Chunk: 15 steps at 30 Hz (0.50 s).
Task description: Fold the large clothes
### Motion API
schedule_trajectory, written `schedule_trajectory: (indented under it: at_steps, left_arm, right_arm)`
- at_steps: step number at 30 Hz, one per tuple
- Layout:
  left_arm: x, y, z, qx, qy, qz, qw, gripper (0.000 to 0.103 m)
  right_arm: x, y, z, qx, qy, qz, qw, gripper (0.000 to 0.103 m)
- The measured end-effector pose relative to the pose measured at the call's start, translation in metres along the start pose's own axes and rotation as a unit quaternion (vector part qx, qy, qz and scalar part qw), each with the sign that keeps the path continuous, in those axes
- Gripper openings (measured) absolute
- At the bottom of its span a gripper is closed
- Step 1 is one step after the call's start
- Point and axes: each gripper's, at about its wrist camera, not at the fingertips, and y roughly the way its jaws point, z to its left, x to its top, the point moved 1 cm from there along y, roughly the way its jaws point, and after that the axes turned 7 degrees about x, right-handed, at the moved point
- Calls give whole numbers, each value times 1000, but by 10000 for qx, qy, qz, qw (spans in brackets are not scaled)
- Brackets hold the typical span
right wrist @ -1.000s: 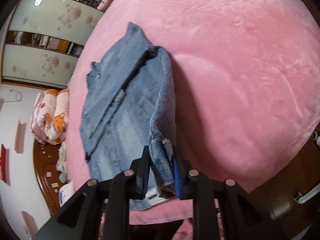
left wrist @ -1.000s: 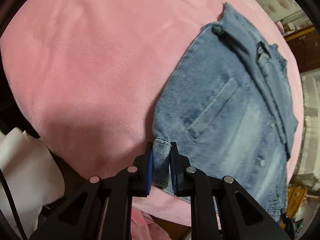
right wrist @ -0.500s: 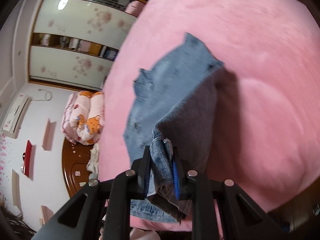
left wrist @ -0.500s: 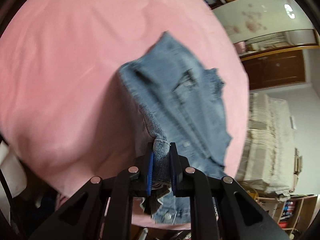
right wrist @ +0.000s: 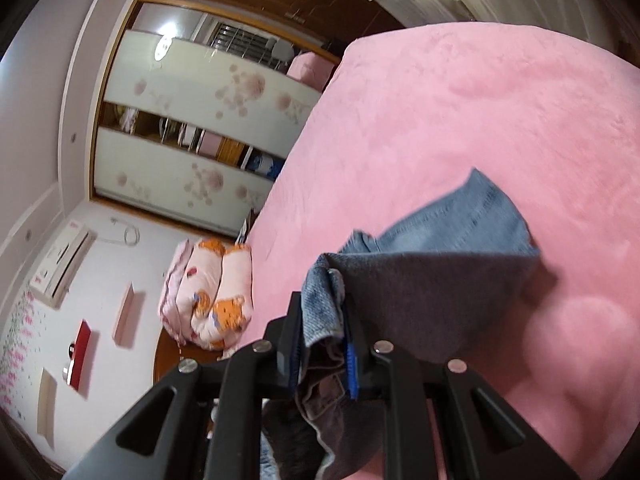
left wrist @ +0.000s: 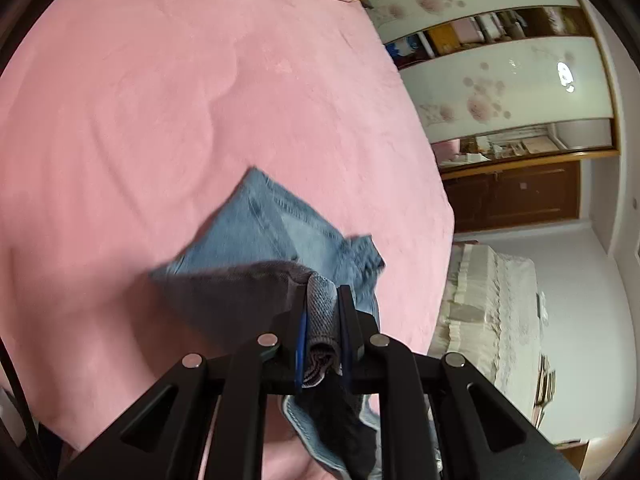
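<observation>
Air conditioner [right wrist: 60, 264] in right view only

denim jacket [left wrist: 276, 236]: woven blue cloth, coarse, matt, grey underside | blanket [left wrist: 160, 80]: pink plush, soft, matt | left gripper [left wrist: 322, 312]: matt black plastic | wardrobe doors [right wrist: 192, 80]: glossy floral panels

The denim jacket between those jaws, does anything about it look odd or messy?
Nothing looks damaged. The denim jacket hangs bunched from both grippers above the pink blanket, its darker inside showing.
</observation>
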Motion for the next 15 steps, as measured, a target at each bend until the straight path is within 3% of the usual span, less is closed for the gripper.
schedule_trajectory:
  at_steps: [5,8,10,15]
  left_arm:
    - [44,50,-20,193,8,-23,9998,10]
    - [64,86,-24,316,-115,-41,9994,10]
    - [73,114,-25,420,-212,13,9989,10]
    - [84,183,-31,1112,-60,73,9938,11]
  right_arm:
    - [35,41,0,-61,-241,-313,9992,16]
    - [58,70,-19,-204,-51,-408,9989,16]
    - [72,90,-32,-354,-55,-377,9986,16]
    - [93,152,-74,-1055,-71,-8,9944,17]
